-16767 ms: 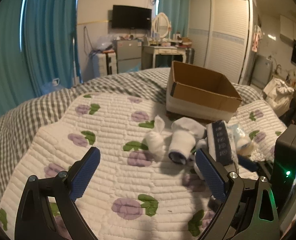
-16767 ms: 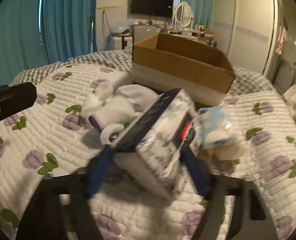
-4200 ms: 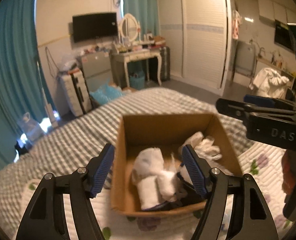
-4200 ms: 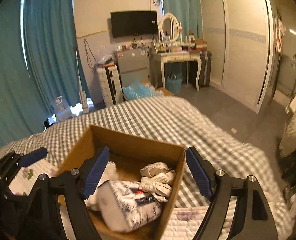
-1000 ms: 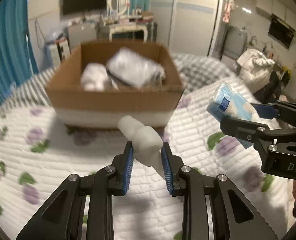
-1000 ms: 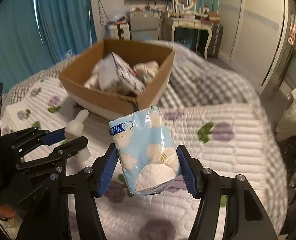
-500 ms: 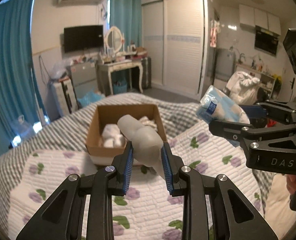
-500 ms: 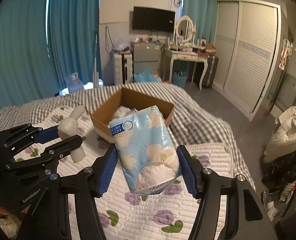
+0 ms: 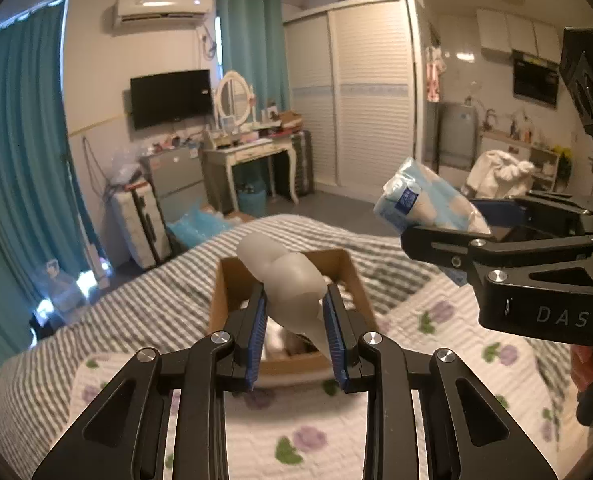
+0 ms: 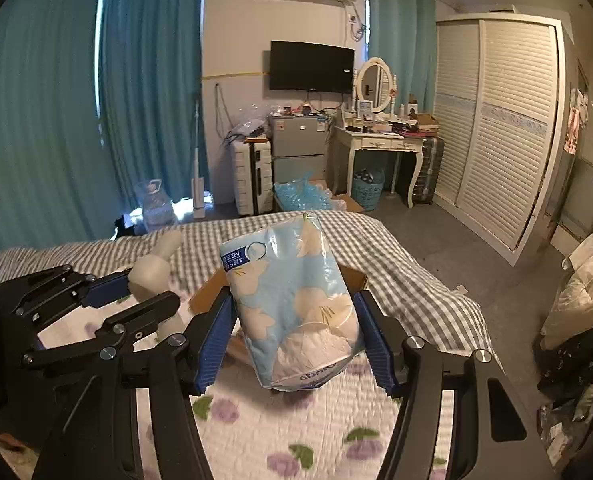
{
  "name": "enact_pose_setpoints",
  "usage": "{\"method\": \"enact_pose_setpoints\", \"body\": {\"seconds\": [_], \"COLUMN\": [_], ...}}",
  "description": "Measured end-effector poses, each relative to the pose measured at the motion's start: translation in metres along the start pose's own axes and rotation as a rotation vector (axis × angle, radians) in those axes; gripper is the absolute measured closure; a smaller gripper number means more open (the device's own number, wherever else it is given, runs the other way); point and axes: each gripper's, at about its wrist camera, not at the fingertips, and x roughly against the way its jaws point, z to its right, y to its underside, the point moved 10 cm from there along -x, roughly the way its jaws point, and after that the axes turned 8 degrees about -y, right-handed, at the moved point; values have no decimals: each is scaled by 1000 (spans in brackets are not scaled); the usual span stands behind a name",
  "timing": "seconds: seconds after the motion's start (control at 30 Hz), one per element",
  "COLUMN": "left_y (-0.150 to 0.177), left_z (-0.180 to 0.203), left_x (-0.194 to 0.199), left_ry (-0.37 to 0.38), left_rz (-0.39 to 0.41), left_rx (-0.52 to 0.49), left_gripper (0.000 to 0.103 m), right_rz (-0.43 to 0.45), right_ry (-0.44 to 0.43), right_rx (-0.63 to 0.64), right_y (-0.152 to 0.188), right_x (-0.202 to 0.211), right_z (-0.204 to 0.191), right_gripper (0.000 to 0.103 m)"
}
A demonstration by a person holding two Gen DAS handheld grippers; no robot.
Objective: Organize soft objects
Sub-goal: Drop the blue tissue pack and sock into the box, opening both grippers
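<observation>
My left gripper point(image 9: 296, 340) is shut on a white rolled sock point(image 9: 292, 284) and holds it high above the bed, over the near side of the cardboard box point(image 9: 224, 292). My right gripper point(image 10: 294, 344) is shut on a light-blue tissue pack point(image 10: 292, 300), also held high; the box point(image 10: 356, 276) is mostly hidden behind the pack. The tissue pack point(image 9: 424, 204) and right gripper point(image 9: 476, 220) show at right in the left wrist view. The sock point(image 10: 154, 268) and left gripper point(image 10: 136, 292) show at left in the right wrist view. White soft items lie in the box.
The box sits on a bed with a flowered quilt point(image 9: 296, 440) over a grey checked blanket point(image 10: 396, 264). Beyond are a dressing table point(image 10: 380, 140), wardrobe point(image 10: 496, 140), small fridge point(image 10: 296, 148), teal curtains point(image 10: 56, 100) and a white bag point(image 10: 584, 280) at right.
Both grippers have risen and tilted up with their loads still held; the box now looks lower and nearer the gripper tips in both views.
</observation>
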Motion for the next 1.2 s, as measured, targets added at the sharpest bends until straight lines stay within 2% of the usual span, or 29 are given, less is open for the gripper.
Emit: {"method": "enact_pose_setpoints", "body": {"seconds": [0.23,0.37,0.57,0.67,0.7,0.73,0.77,0.8,0.87,0.93,1.03,1.2], "left_y": [-2,11,42,49,51,51,52,52,52,49,39,-2], "left_z": [-17,-19,-16,-13,-13,-14,-16,-18,-23,-24,-27,-31], "left_x": [-74,-115,-167,-179,-181,-182,-183,-184,-180,-173,-151,-84], "left_ry": [-26,4,0,4,-5,-10,-35,-57,-77,-62,-83,-110], "left_rz": [-62,-109,-206,-211,-207,-199,-196,-200,-192,-177,-155,-48], "left_rx": [12,30,20,4,1,0,-7,-8,19,37,20,2], "left_gripper": [76,76,76,75,70,70,69,52,29,29,29,29], "right_rz": [-18,-49,-99,-119,-129,-141,-144,-139,-128,-117,-88,0], "right_ry": [14,-1,19,3,-7,-17,-16,-14,-22,-16,18,21], "right_rx": [-49,-93,-115,-139,-149,-158,-165,-174,-196,-197,-175,-161], "right_y": [-15,-12,14,25,29,33,37,38,39,37,22,-16], "right_x": [-71,-119,-188,-212,-218,-224,-226,-228,-225,-218,-198,-127], "right_z": [32,53,81,91,93,93,93,94,95,94,92,74], "right_gripper": [43,43,43,41,41,40,37,31,28,28,28,28]}}
